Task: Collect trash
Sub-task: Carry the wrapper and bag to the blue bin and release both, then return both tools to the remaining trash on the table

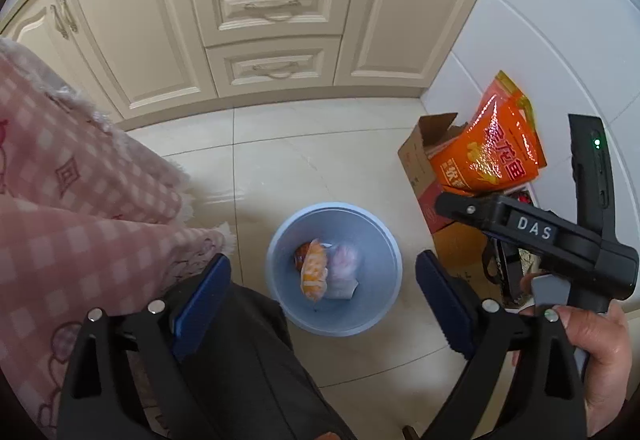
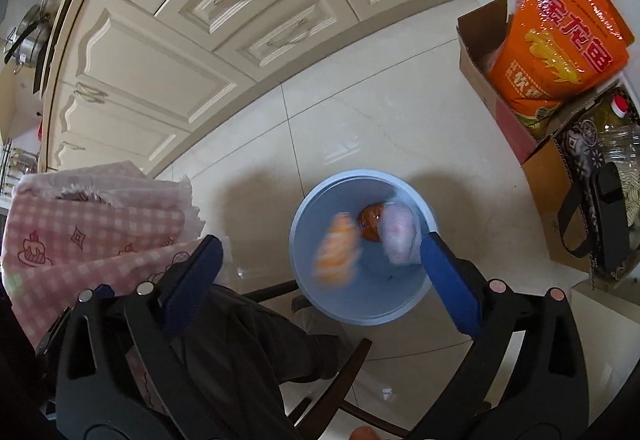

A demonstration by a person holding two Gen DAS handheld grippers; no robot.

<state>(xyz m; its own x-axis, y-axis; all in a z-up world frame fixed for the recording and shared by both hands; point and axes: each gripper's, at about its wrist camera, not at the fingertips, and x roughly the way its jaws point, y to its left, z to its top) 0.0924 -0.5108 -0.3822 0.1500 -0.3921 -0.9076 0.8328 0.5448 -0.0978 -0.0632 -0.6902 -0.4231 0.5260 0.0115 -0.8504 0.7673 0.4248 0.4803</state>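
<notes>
A light blue bin (image 1: 372, 304) stands on the pale tiled floor. Inside lie an orange snack packet (image 1: 314, 274), a pale pink-white bag (image 1: 344, 268) and a dark orange item (image 1: 301, 254). My left gripper (image 1: 323, 260) hangs open above the bin with nothing between its blue pads. In the right wrist view the bin (image 2: 360, 318) sits between the fingers of my right gripper (image 2: 320, 242), which is open and empty too. There the orange packet (image 2: 338, 254) and pale bag (image 2: 400, 236) look blurred, beside the dark orange item (image 2: 370, 226).
A pink checked cloth (image 1: 80, 199) hangs at the left over dark trousers (image 1: 248, 360). Cream cabinets (image 1: 272, 7) line the back. Cardboard boxes (image 1: 416, 159) with an orange rice bag (image 1: 500, 147) stand at the right. A hand (image 1: 596, 352) grips a black handle. Dark chair rungs (image 2: 340, 372) cross below.
</notes>
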